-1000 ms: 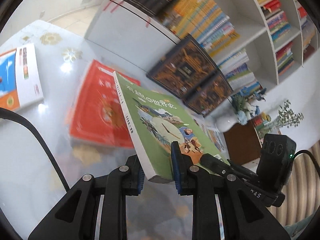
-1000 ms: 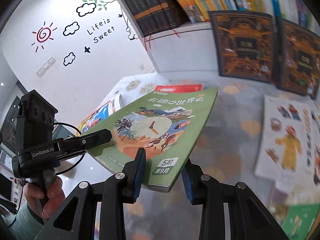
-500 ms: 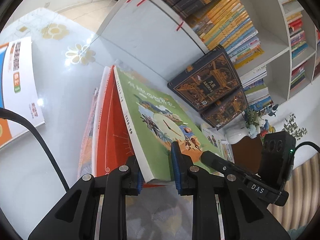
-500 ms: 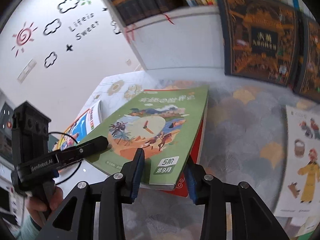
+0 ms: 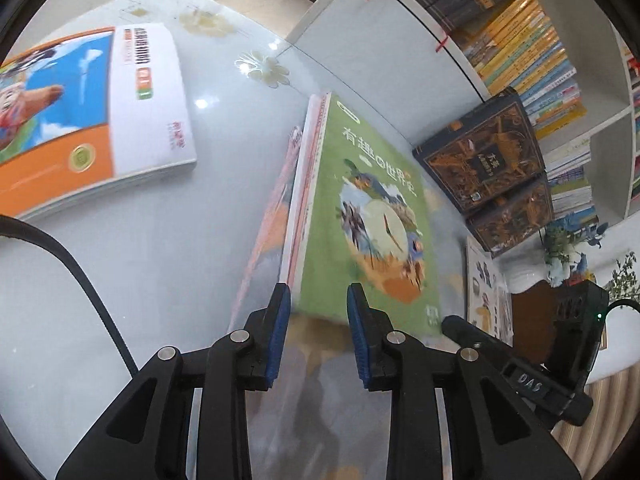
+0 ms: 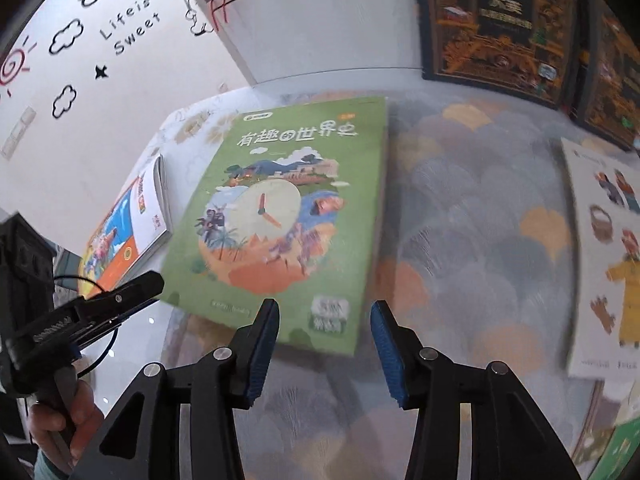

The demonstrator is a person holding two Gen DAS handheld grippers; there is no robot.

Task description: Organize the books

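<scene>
The green book (image 5: 368, 216) with a clock picture lies flat on top of a red book (image 5: 310, 152) on the glass table; it also shows in the right wrist view (image 6: 284, 216). My left gripper (image 5: 316, 316) is open at the green book's near edge, its jaws apart and holding nothing. My right gripper (image 6: 324, 332) is open just short of the same edge, empty. The left gripper's body (image 6: 80, 316) shows at the left of the right wrist view.
A blue, orange and white book (image 5: 88, 120) lies at the left of the table. A white picture book (image 6: 604, 256) lies at the right. Two dark ornate books (image 5: 484, 160) lean against the white bookshelf (image 5: 360, 52) behind.
Both grippers lowered the green book onto the red book, then opened and drew back from its near edge.
</scene>
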